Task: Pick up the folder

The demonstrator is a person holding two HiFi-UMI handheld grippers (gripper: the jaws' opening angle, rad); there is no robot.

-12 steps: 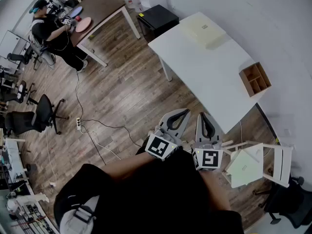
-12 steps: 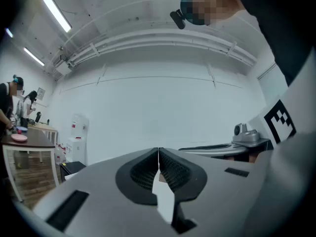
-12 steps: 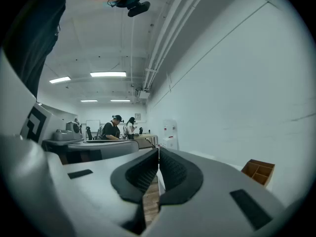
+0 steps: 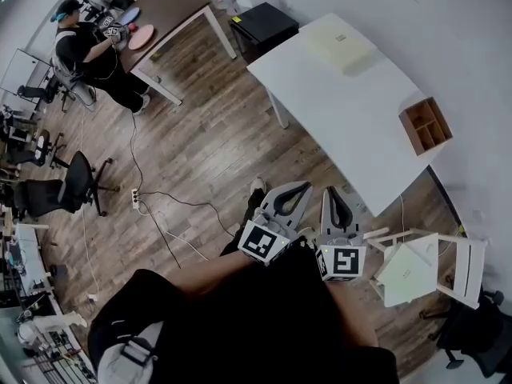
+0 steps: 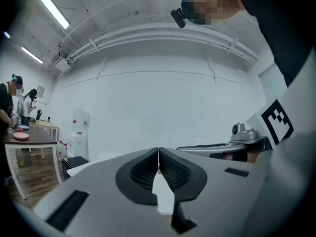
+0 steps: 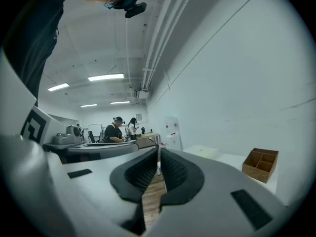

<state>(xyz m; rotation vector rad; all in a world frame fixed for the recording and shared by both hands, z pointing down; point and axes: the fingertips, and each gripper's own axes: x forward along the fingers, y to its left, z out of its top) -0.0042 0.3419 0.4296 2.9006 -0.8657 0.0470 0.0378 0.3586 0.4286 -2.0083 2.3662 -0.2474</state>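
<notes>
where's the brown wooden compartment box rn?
Head view, right side: the brown wooden compartment box sits on the white table's wall-side edge, beyond the white chair.

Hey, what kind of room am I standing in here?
Probably an open office or lab workspace: a white table by the wall, a black swivel chair on the wood floor, and a person working at a brown desk.

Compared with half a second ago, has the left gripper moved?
No. The left gripper sits at the same gap from the white table and its near edge, and level with the right gripper, as before.
</notes>
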